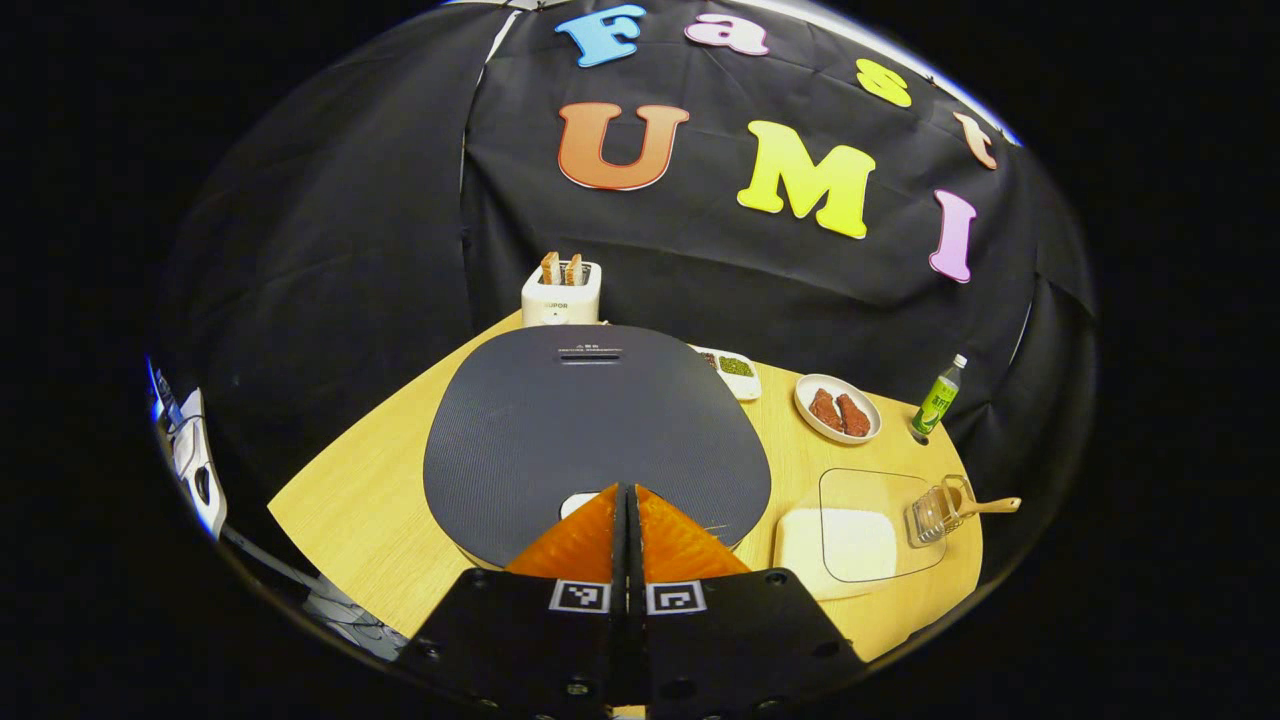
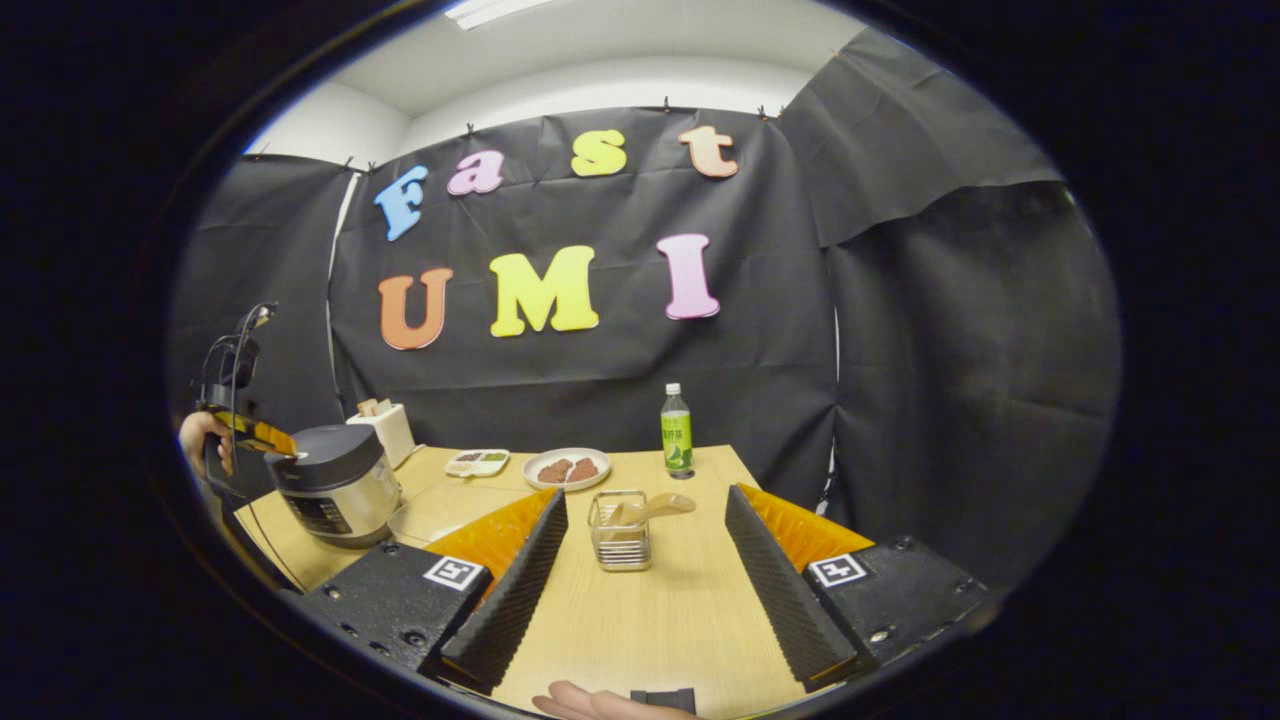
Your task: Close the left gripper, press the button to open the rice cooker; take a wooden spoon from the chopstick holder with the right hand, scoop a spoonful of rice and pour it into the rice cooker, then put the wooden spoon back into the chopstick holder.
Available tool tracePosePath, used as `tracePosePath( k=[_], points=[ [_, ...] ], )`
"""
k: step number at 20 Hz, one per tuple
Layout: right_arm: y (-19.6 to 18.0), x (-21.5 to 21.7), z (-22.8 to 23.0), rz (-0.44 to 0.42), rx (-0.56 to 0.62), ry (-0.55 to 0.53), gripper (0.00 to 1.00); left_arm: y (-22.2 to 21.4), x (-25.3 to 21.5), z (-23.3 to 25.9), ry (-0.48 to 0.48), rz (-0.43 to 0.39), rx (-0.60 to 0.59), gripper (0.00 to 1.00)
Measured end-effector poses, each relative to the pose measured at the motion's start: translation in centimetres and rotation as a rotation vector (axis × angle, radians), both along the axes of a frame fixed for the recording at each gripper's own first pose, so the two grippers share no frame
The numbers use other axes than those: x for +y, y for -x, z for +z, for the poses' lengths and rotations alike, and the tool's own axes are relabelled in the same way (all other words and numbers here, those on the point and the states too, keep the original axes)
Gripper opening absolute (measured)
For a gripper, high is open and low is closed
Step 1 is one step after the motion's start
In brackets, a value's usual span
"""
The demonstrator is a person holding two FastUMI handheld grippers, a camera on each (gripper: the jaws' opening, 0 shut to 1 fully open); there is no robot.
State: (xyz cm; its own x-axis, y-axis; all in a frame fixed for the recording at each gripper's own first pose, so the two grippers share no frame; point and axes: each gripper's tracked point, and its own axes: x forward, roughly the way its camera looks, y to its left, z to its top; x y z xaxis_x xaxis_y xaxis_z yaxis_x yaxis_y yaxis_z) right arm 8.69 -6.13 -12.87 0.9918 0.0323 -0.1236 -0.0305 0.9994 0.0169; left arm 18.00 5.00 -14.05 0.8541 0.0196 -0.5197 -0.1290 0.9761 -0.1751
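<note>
With fingers together, the left gripper (image 1: 628,495) hovers over the rice cooker (image 1: 596,440), ready to press its button (image 1: 578,503); the right gripper (image 2: 640,560), fingers apart, faces the wooden spoon (image 2: 655,508).

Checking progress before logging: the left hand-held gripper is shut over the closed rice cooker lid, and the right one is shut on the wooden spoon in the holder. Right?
Not quite. In the right gripper view the right hand-held gripper is open, short of the wooden spoon in the holder. The rest holds: the left hand-held gripper is shut over the closed rice cooker lid.
</note>
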Motion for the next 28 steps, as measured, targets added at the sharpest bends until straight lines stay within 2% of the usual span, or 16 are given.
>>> tracePosePath(
  k=[3,6,8,12,14,15,18,19,20,21,22,23,24,27,28],
  points=[
    [-0.3,-0.2,-1.5,-0.002,0.028,-0.027,1.00,0.3,0.0,0.0,-0.009,-0.008,-0.026,0.00],
    [-0.6,-0.7,-2.7,-0.010,0.053,-0.040,1.00,-0.1,0.0,0.8,0.033,0.006,-0.046,0.00],
    [-0.6,-1.1,-3.3,-0.020,0.066,-0.039,1.00,0.0,0.0,1.2,0.008,0.003,-0.059,0.00],
    [-0.9,-1.1,-4.0,-0.015,0.073,-0.049,1.00,0.3,0.7,7.6,-0.047,0.031,-0.252,0.00],
    [-1.2,-0.7,-4.5,-0.004,0.074,-0.071,1.00,1.4,1.2,11.5,-0.106,0.064,-0.358,0.53],
    [-1.6,-0.4,-4.9,0.002,0.078,-0.089,1.00,2.3,1.1,12.8,-0.112,0.071,-0.380,0.46],
    [-3.2,0.2,-5.7,0.015,0.058,-0.151,0.99,4.9,0.9,15.9,-0.126,0.076,-0.474,0.88],
    [-3.7,0.3,-5.6,0.020,0.035,-0.155,1.00,6.1,1.2,16.5,-0.132,0.078,-0.500,0.98],
    [-4.5,0.6,-5.7,0.031,0.016,-0.143,1.00,7.2,1.2,16.8,-0.135,0.075,-0.519,0.97],
    [-5.0,0.5,-6.4,0.027,0.019,-0.122,1.00,8.2,1.1,17.1,-0.137,0.073,-0.534,0.87],
    [-5.9,0.3,-7.2,0.020,0.032,-0.105,1.00,9.3,1.3,17.1,-0.139,0.076,-0.544,0.95],
    [-6.4,0.3,-7.7,0.014,0.046,-0.101,0.94,10.3,1.3,17.0,-0.138,0.072,-0.554,0.84],
    [-7.0,0.5,-8.3,0.017,0.058,-0.105,1.00,11.3,1.2,17.0,-0.132,0.063,-0.565,0.95],
    [-9.4,0.3,-9.9,-0.009,0.094,-0.111,1.00,13.8,1.1,16.3,-0.118,0.049,-0.578,0.95],
    [-10.3,0.2,-9.8,-0.011,0.077,-0.124,0.93,14.6,1.3,15.9,-0.119,0.050,-0.582,0.95]
  ],
)
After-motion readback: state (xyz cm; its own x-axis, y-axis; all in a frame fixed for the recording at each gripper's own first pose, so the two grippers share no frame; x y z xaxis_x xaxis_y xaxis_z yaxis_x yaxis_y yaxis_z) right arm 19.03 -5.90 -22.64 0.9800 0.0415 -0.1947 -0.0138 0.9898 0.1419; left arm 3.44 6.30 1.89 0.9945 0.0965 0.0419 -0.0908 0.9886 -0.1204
